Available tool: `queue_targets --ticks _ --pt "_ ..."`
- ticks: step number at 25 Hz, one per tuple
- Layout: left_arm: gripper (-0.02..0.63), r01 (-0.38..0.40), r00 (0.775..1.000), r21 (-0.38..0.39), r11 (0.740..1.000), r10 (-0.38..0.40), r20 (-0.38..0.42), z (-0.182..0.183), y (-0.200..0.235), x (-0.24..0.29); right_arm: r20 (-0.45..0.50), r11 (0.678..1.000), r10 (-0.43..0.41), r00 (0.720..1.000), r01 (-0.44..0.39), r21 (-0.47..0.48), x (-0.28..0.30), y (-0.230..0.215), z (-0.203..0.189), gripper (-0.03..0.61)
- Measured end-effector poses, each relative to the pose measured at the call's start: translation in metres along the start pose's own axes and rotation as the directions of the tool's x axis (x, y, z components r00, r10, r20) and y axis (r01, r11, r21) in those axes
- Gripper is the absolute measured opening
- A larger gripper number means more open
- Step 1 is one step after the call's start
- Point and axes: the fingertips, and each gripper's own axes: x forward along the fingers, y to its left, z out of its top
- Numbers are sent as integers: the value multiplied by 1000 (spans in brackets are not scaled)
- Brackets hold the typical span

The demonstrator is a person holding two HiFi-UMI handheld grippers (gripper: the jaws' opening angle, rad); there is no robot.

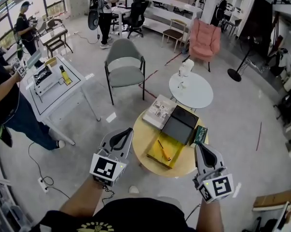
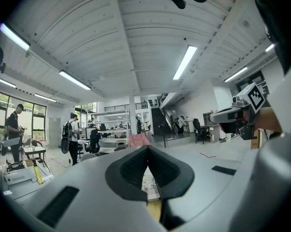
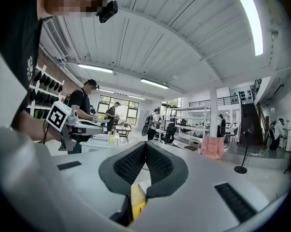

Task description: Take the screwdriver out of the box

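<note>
The table (image 1: 140, 141) bears a screwdriver (image 1: 164, 150), head view only.

Bright ceiling strips (image 2: 185, 62) light everything evenly; fisheye edges curve.

Smooth, pale wood tops the round table (image 1: 186, 164), where a matt yellow box (image 1: 157, 158) with a matt black lid (image 1: 181, 124) holds an orange plastic-handled screwdriver (image 1: 163, 151); the left gripper (image 1: 122, 135) and right gripper (image 1: 201, 150) are matt grey plastic with ribbed black pads (image 2: 135, 168), above a glossy grey floor (image 1: 232, 124)
</note>
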Motion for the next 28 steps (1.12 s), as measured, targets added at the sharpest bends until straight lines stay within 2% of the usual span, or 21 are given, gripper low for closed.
queue_targets --ticks 5,13,20,28 --pt "12 40 999 -29 999 -40 -11 -13 -3 10 -52 1000 -23 998 23 -2 3 1 -10 15" --pt "12 39 999 -28 999 -39 -11 -11 5 34 -104 999 -34 994 34 4 25 -19 -27 15" --pt "12 -31 999 -15 999 30 -39 -19 22 67 -109 1000 30 994 -31 -5 57 -42 -36 18" --pt "12 -20 999 -17 1000 19 -48 -14 9 108 -126 997 77 989 -76 11 82 -71 -50 36"
